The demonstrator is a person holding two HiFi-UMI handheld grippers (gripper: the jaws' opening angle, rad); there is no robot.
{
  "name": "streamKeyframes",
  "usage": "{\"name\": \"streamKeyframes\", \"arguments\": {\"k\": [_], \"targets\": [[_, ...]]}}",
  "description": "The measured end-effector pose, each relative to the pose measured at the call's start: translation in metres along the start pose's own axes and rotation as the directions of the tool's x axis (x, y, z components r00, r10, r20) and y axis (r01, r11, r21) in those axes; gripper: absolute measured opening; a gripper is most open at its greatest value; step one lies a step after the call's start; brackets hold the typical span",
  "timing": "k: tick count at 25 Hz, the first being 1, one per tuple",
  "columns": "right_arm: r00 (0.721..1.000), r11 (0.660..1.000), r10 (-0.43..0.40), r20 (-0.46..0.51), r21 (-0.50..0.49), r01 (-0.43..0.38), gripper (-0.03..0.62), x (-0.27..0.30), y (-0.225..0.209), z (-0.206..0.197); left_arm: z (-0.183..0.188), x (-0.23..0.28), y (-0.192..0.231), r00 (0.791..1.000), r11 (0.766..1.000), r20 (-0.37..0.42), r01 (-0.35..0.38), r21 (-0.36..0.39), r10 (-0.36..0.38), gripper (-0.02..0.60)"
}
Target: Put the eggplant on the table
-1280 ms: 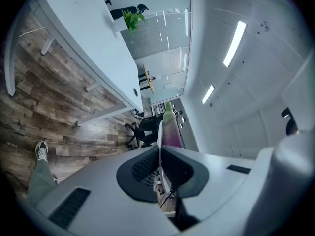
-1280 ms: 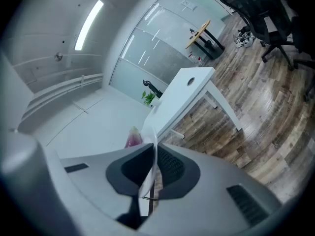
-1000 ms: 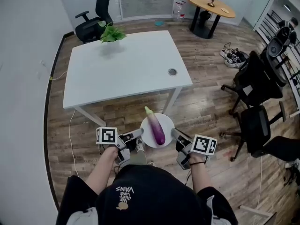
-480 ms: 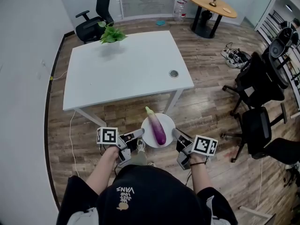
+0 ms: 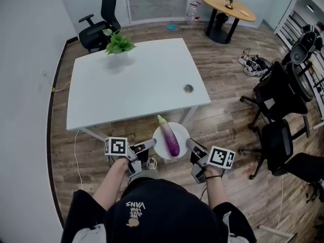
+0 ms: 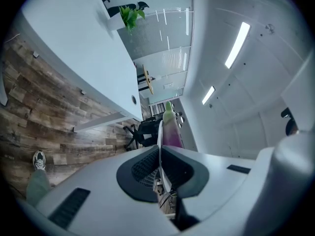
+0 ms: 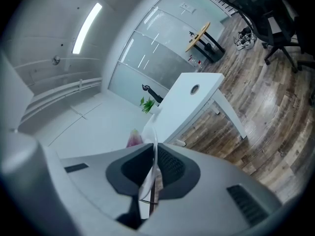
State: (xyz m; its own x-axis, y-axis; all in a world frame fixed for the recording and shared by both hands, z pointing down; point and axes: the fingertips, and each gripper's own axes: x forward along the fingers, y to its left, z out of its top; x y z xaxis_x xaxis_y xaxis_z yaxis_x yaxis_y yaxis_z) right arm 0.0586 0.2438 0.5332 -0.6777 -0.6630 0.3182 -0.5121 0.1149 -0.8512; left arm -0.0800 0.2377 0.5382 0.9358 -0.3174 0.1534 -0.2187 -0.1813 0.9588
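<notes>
Standing short of the white table (image 5: 136,80), the person holds a small white plate (image 5: 182,133) out in front, level, above the wood floor. The eggplant (image 5: 170,138) lies loose on the plate, lengthwise away from the body, with its pale green end pointing at the table edge and its purple bulk nearer the person.

Left gripper (image 5: 151,144): jaws nearly together, pinching the plate's left rim. Its own view shows the thin rim running edge-on between the dark pads.
Right gripper (image 5: 190,144): likewise clamped on the opposite rim, the plate edge caught between its pads. Neither gripper touches the eggplant itself.

Handling, as a judgement:
- The skin looks smooth and glossy, so probably slick under rubber pads.
- The body is rounded and nothing on the plate wedges it. It would likely roll or slide if the plate tipped.
- It appears firm with some give and fairly light. A hard squeeze could bruise it.
- The best hold would be across the thick purple middle, not the tapering green tip, where pads would slip off.
- The plate seems thin, stiff and breakable. With only the rim pinched, both sides need to stay level.

Nothing sits on the table's near half. A potted plant (image 5: 117,42) stands at the far corner.
</notes>
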Motion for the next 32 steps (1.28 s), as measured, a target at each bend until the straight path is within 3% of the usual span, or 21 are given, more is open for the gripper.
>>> {"name": "streamKeyframes", "arguments": {"k": [10,16,24,32], "targets": [[0.999,0.999,-0.032,0.031,-0.004,0.032,0.035,0.050,-0.002,0.046,0.071,0.011,0.011,1.000,1.000,-0.024,0.012,0.015,-0.012,0.023],[0.998,1.000,-0.007,0.056,0.007,0.007,0.035,0.081,0.003,0.066,0.108,0.013,0.018,0.999,1.000,-0.046,0.016,0.025,-0.015,0.023],[0.998,0.998,-0.062,0.025,0.023,0.062,0.035,0.099,-0.012,0.080,0.130,0.020,0.028,0.999,1.000,-0.049,0.005,0.006,-0.005,0.023],[1.000,1.000,-0.009,-0.014,-0.007,0.009,0.035,0.122,-0.015,0.118,0.157,0.041,0.035,1.000,1.000,-0.006,-0.012,-0.003,0.012,0.023]]}}
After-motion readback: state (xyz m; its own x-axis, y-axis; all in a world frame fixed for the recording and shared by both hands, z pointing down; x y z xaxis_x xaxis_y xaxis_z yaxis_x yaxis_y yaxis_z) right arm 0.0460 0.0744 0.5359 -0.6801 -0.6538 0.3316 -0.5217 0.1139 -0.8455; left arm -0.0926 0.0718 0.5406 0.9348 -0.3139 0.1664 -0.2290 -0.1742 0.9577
